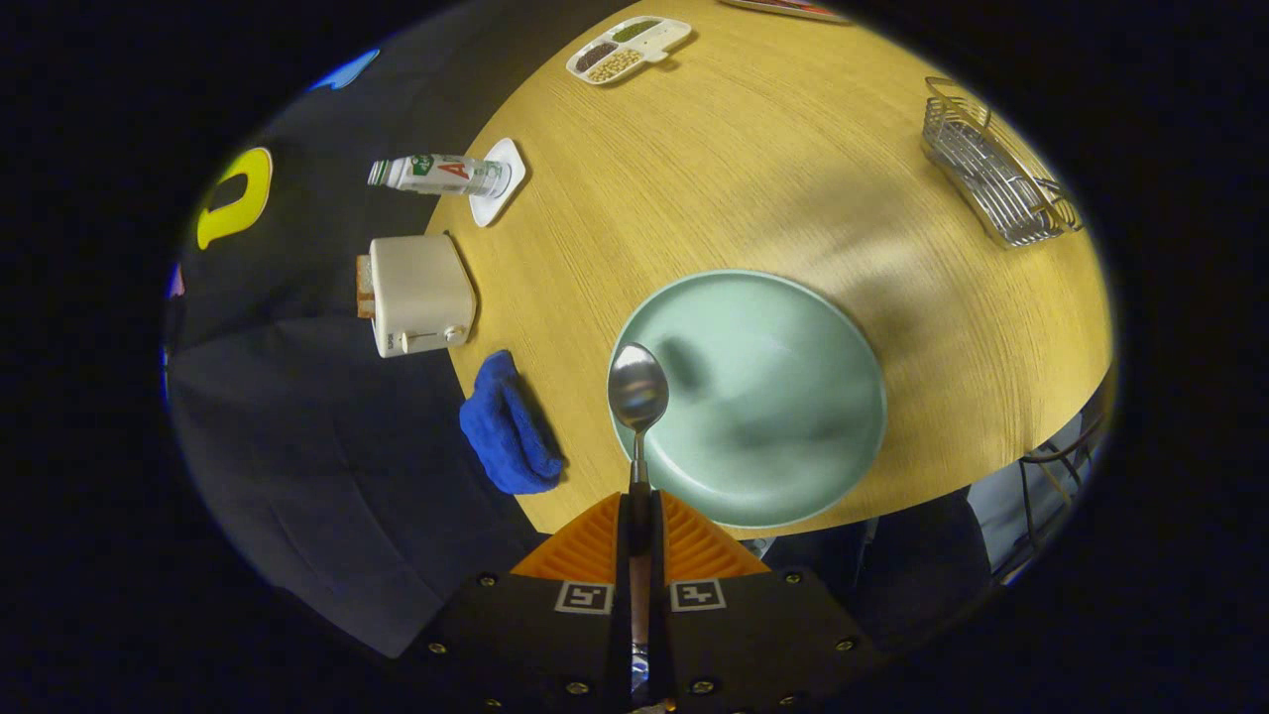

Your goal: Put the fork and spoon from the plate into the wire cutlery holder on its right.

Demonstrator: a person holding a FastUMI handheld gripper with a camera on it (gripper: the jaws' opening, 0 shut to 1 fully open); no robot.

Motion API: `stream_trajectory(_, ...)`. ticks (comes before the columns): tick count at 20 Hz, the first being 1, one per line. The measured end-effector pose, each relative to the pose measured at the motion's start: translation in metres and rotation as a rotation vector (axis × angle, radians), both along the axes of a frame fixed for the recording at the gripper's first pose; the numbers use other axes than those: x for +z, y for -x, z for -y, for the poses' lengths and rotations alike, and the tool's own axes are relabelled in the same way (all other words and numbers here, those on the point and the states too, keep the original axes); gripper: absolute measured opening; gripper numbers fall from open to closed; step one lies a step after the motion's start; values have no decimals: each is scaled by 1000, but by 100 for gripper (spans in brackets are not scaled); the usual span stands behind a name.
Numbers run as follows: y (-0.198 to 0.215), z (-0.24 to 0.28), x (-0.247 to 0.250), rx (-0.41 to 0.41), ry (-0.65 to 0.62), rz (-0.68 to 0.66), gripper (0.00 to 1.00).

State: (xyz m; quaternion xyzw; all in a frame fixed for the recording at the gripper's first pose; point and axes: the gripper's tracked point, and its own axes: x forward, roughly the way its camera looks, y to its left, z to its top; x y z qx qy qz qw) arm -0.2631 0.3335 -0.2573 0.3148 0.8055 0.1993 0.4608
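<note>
We see the spoon (637, 397) sticking straight out ahead of the fingers (639, 516), its handle pinched between them and its bowl raised over the near-left rim of the plate (793, 466). The fingers are closed tight on the handle, with only the thin shaft filling the gap between them. The spoon's bowl casts a soft dark shadow on the plate's pale green surface just to its right.

The plate sits on the wooden desk (753, 188), close to its near edge. Well apart from it, across bare wood on the far right, we find the wire cutlery holder (996, 178); we cannot tell whether anything lies inside it.

On the other side, a crumpled blue cloth (508, 426) lies at the desk's edge, near the plate. Beyond the cloth stands a cream toaster (421, 295) with a slice of bread showing at its slot. Further on, a bottle (441, 175) rests on a small white coaster (499, 183). At the far end of the desk we see a white divided tray (628, 48) holding beans or grains in separate compartments.
</note>
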Motion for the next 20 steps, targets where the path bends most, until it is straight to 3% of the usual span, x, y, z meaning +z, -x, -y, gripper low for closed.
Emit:
stream_trajectory(13,-104,102,3,-304,68,83,7)
stream_trajectory(20,-125,176,-4,-439,180,100,7)
